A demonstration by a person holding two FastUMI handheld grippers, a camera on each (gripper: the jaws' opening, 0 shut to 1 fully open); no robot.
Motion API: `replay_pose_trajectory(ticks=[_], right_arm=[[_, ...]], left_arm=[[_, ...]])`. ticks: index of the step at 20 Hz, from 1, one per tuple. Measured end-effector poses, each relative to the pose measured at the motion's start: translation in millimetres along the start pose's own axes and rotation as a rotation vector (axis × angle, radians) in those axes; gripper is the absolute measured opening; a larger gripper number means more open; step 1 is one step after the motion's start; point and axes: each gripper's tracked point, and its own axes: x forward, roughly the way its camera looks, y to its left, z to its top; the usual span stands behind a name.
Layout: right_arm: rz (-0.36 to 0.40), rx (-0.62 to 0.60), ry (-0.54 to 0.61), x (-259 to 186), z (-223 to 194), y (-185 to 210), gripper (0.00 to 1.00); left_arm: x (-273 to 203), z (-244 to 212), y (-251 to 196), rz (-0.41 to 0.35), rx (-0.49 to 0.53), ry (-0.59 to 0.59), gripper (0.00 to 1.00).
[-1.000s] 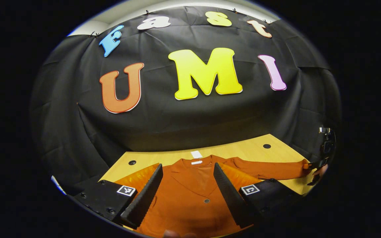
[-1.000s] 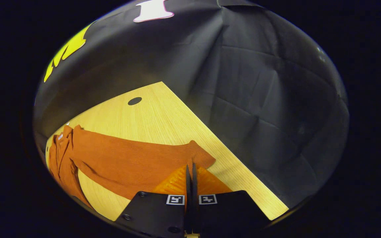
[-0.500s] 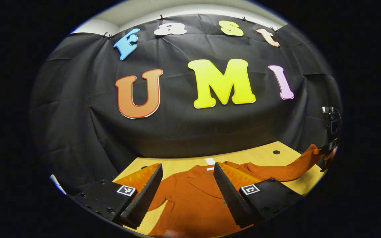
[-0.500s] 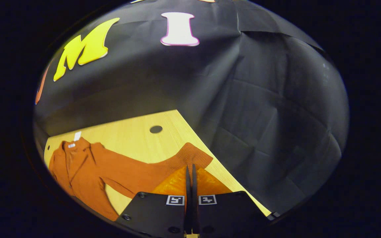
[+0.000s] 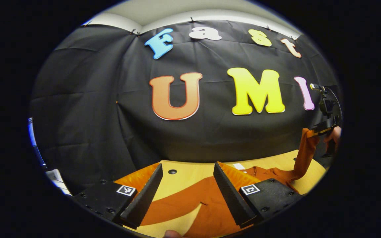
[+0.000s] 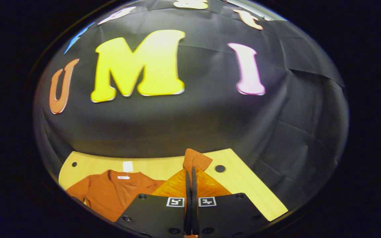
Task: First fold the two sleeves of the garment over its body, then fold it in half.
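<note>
So the right tongs, clamped on the sleeve cuff, have lifted it off the bench toward the garment body. Left tongs hover wide, empty.

The left gripper hangs low with its fingers spread wide apart, gripping nothing. The right gripper is raised, both fingers pressed together on the sleeve cuff.

Garment rust-orange, ribbed cuff; table pale wood-grain; tag white.
</note>
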Motion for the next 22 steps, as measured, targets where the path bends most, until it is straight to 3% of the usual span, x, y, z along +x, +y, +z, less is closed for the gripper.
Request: replay_pose_trajectory(ticks=[8,12,17,22], right_arm=[[0.15,-0.049,0.08,18.5,-69.1,198.1,0.01],[0.231,-0.092,0.15,23.9,-122.4,268.7,0.01],[0.262,-0.166,0.21,58.0,-187.0,322.7,0.01],[0.265,-0.177,0.318,80.4,-239.7,344.5,0.04]], left_arm=[[-18.1,-13.1,110.2,0.167,-0.02,0.019,0.99],[-27.7,-31.9,143.1,0.208,-0.05,0.072,0.99],[-32.9,-47.5,176.9,0.263,-0.053,0.11,0.99],[-38.6,-57.8,183.1,0.251,-0.042,0.14,1.0]])
